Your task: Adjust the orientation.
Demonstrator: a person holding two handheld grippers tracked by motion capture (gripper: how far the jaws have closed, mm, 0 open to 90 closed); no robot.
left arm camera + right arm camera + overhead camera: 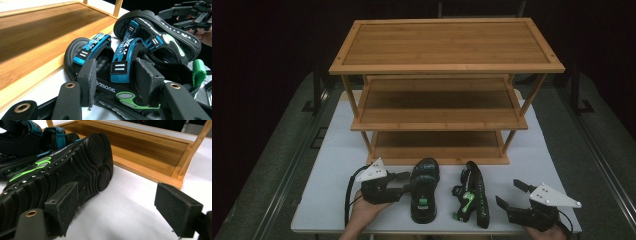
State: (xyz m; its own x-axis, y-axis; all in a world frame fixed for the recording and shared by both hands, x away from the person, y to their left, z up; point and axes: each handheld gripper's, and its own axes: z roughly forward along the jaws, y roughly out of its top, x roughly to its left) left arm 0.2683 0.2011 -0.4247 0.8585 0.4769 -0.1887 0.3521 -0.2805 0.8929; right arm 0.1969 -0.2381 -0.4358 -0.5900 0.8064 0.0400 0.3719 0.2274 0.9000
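Wooden rack (446, 75) occupies the frame's upper centre on the table (337, 150); below it, upright sandal (424, 189) lies left of the tipped sandal (472, 194).

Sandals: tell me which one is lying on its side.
The right sandal, nearest the right claw: it rests on its edge, sole showing. The left sandal sits flat, straps up.

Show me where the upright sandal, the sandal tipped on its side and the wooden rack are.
Upright sandal (424, 187): high view, on its footbed.
Sandal tipped on its side (474, 195): high view, on its sole edge.
Wooden rack (447, 45): high view, on the top shelf.
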